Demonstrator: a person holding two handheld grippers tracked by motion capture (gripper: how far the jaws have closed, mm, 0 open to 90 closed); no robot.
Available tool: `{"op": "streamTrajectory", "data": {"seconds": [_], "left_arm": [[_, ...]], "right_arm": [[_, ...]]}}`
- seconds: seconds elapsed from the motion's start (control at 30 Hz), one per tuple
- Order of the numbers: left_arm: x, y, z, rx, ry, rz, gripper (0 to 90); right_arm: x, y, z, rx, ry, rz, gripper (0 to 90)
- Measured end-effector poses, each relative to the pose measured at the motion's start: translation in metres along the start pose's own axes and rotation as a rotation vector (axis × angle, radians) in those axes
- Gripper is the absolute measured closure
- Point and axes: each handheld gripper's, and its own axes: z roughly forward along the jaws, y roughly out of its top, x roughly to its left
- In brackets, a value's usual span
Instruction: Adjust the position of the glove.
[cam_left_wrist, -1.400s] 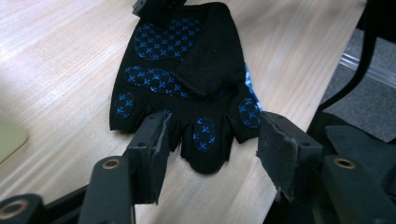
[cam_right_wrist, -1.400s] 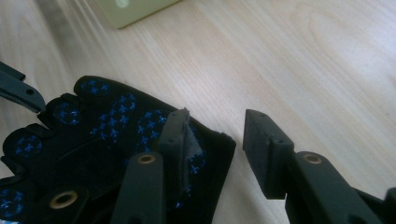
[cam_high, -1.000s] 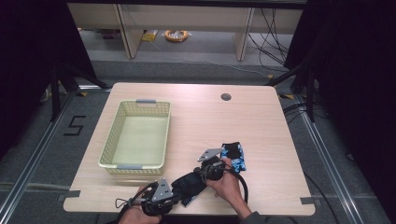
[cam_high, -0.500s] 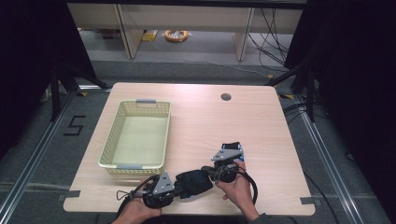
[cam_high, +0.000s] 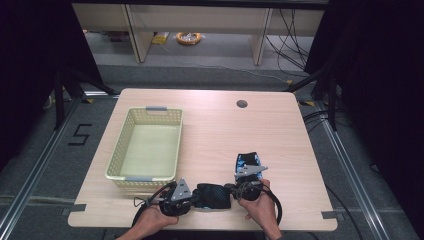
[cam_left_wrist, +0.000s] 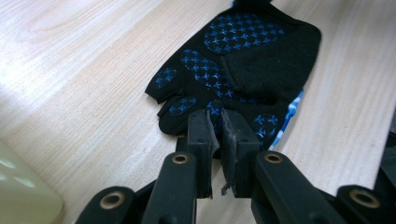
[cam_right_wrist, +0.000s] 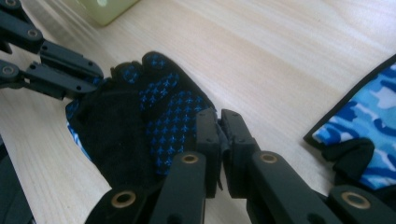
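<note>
Since a second ago both grippers have drawn back toward the 6 o'clock edge of the counter (cam_high: 210, 115), stretching the black fingerless glove (cam_high: 212, 196) between them: the left gripper (cam_left_wrist: 215, 140) is clenched on its finger end, the right gripper (cam_right_wrist: 219, 135) on its cuff. It looks held for lifting toward the empty basket (cam_high: 146, 150) at 10 o'clock, while its camouflage-backed mate (cam_high: 248, 161) lies at 1 o'clock; the pale wood counter stands in a dark room with shelving beyond.
</note>
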Motion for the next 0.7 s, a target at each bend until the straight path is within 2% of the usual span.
{"op": "streamTrajectory", "data": {"seconds": [0.03, 0.07, 0.17, 0.2, 0.23, 0.27, 0.3, 0.33, 0.37, 0.4, 0.43, 0.47, 0.5, 0.53, 0.57, 0.6, 0.63, 0.67, 0.7], "left_arm": [[0.000, 0.000, 0.000, 0.000, 0.000, 0.000, 80.7], [0.000, -0.001, 0.000, -0.001, -0.003, 0.001, 80.2], [0.002, -0.001, 0.001, -0.001, -0.001, 0.016, 78.4], [0.001, -0.002, 0.001, 0.000, -0.007, 0.014, 74.6], [0.001, -0.002, 0.001, 0.000, -0.007, 0.014, 72.7], [0.001, -0.001, -0.001, 0.000, -0.014, 0.002, 69.4], [0.001, -0.001, -0.001, 0.000, -0.014, 0.002, 64.4], [-0.001, -0.001, -0.001, -0.014, -0.016, -0.028, 64.4], [0.000, -0.001, -0.002, -0.012, -0.019, -0.026, 58.6], [0.000, -0.001, -0.005, -0.014, -0.018, -0.009, 57.9], [0.000, -0.001, -0.007, -0.017, -0.022, -0.001, 56.1], [-0.002, -0.002, -0.011, -0.038, -0.026, -0.011, 51.7], [-0.002, -0.002, -0.011, -0.038, -0.026, -0.011, 49.1], [-0.003, -0.003, -0.016, -0.045, -0.030, -0.024, 47.0], [-0.003, -0.003, -0.016, -0.045, -0.030, -0.024, 44.4], [-0.006, -0.005, -0.020, -0.050, -0.045, -0.044, 43.6], [-0.006, -0.005, -0.020, -0.050, -0.045, -0.044, 43.4], [-0.009, -0.007, -0.026, -0.052, -0.061, -0.044, 42.8], [-0.009, -0.007, -0.026, -0.052, -0.061, -0.044, 41.5]], "right_arm": [[0.000, 0.000, 0.000, 0.000, 0.000, 0.000, 86.4], [-0.001, -0.001, 0.000, 0.027, -0.004, -0.007, 84.9], [-0.001, -0.004, 0.002, 0.027, -0.003, 0.008, 82.7], [-0.002, -0.005, 0.004, 0.010, -0.007, 0.013, 79.0], [-0.002, -0.005, 0.004, 0.010, -0.007, 0.013, 79.0], [-0.002, -0.004, 0.002, 0.030, -0.017, 0.011, 70.8], [-0.002, -0.004, 0.002, 0.030, -0.017, 0.011, 70.8], [-0.003, -0.004, 0.002, 0.030, -0.022, 0.025, 66.5], [-0.003, -0.004, 0.002, 0.013, -0.016, 0.038, 61.1], [-0.005, -0.003, 0.001, -0.007, -0.005, 0.038, 58.7], [-0.006, -0.001, -0.003, 0.001, 0.004, 0.041, 55.3], [-0.007, 0.001, -0.009, -0.048, -0.007, 0.032, 46.8], [-0.007, 0.001, -0.009, -0.048, -0.007, 0.032, 46.8], [-0.012, 0.006, -0.020, -0.063, -0.003, 0.013, 44.6], [-0.014, 0.007, -0.025, -0.084, -0.017, 0.002, 44.3], [-0.017, 0.009, -0.031, -0.097, -0.056, -0.031, 44.3], [-0.017, 0.009, -0.031, -0.097, -0.056, -0.031, 44.3], [-0.025, 0.011, -0.036, -0.091, -0.123, -0.113, 45.1], [-0.025, 0.011, -0.036, -0.091, -0.123, -0.113, 45.1]]}}
